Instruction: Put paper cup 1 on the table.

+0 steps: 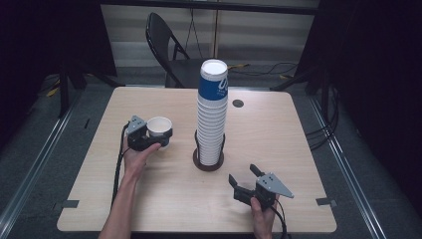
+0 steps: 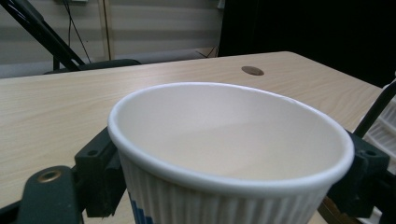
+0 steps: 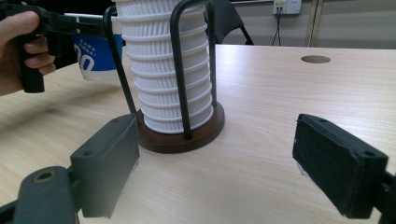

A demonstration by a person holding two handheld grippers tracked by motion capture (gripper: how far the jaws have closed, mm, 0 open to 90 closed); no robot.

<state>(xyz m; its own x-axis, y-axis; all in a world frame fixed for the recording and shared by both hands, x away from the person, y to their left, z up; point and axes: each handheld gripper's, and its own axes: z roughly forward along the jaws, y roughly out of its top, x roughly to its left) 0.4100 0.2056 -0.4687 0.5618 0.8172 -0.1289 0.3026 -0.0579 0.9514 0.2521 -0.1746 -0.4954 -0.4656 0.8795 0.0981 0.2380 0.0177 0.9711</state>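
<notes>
A white ribbed paper cup [image 1: 159, 127] with blue print sits upright between the jaws of my left gripper [image 1: 163, 138], left of centre on the table. In the left gripper view the black pads [image 2: 100, 170] press on both sides of the cup [image 2: 224, 135], which is empty inside. A tall stack of the same cups [image 1: 213, 119] stands in a black wire holder on a round brown base [image 1: 208, 163] at the table's middle. My right gripper [image 1: 243, 174] is open near the front edge, with nothing between its pads [image 3: 109, 161]. It faces the stack [image 3: 170, 60] and base [image 3: 180, 137].
The wooden table [image 1: 278, 149] has a round cable hole [image 1: 238, 103] behind the stack. A black folding chair [image 1: 169, 45] stands beyond the far edge. A person's left hand [image 3: 21, 51] holds the left gripper's handle in the right gripper view.
</notes>
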